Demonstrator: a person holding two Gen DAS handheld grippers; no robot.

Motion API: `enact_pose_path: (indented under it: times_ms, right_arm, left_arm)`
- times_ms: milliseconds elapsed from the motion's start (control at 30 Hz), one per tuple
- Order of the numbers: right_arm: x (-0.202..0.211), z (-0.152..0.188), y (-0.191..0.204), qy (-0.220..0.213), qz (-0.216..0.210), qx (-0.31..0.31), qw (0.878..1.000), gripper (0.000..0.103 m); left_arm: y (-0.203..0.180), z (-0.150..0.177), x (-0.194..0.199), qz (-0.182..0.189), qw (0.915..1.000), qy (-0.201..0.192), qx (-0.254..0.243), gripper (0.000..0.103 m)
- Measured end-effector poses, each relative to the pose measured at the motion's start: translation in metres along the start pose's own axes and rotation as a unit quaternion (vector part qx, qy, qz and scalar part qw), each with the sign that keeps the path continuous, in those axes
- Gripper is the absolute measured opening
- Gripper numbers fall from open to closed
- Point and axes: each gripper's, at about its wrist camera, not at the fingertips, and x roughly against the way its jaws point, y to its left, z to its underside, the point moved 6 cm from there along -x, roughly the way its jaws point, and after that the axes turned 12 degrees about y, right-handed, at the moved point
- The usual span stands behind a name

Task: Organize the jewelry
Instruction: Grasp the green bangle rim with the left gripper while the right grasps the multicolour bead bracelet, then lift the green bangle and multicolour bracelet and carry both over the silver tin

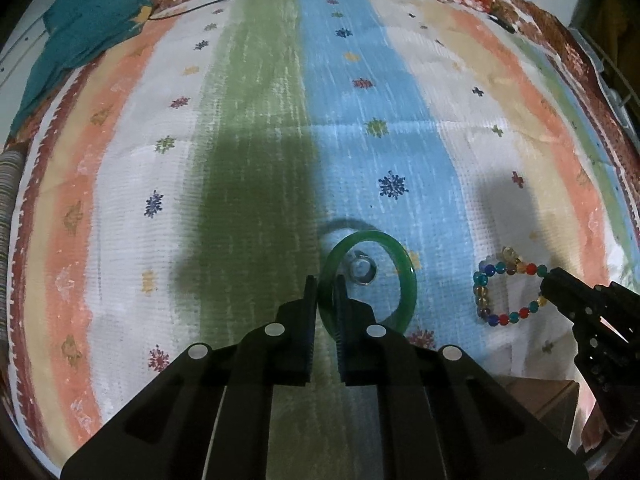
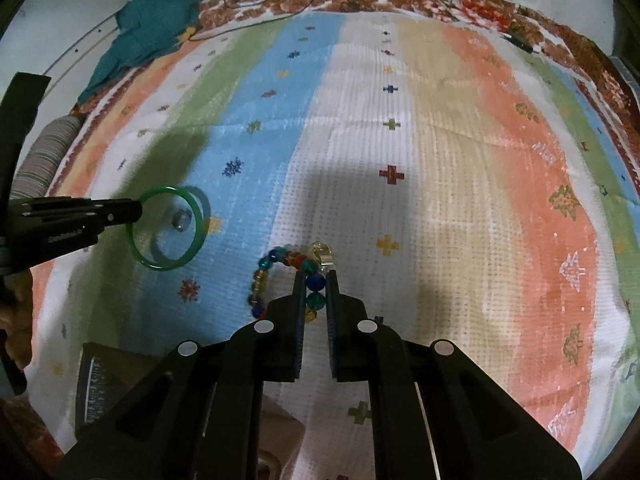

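Green bangle (image 1: pixel 370 284) and bead bracelet (image 2: pixel 304 276) over striped cloth (image 1: pixel 260 120).

Both views are shot steeply downward from just behind each gripper's fingers, close over the striped cloth (image 1: pixel 260 80). Shared between them: the green bangle (image 1: pixel 406 280), the beaded bracelet (image 2: pixel 280 258), and the teal fabric (image 2: pixel 148 20) up in the far corner.

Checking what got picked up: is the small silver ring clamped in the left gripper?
No, the left gripper is shut on the green bangle, while the silver ring lies free on the striped cloth.
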Motion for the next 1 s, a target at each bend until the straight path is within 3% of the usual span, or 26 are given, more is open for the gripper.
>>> enact_pose_path:
  times_ms: [267,1000]
  right_arm:
    - [0.019,0.001,0.006,-0.023,0.007,0.007,1.0,0.01]
    - [0.065,0.015,-0.005,-0.073,0.03,-0.012,0.997,0.01]
  left_arm:
    - [-0.009,-0.006,0.016,0.001,0.9998,-0.021,-0.001,0.008]
    - [-0.039,0.017,0.06,-0.016,0.9969,-0.072,-0.027,0.009]
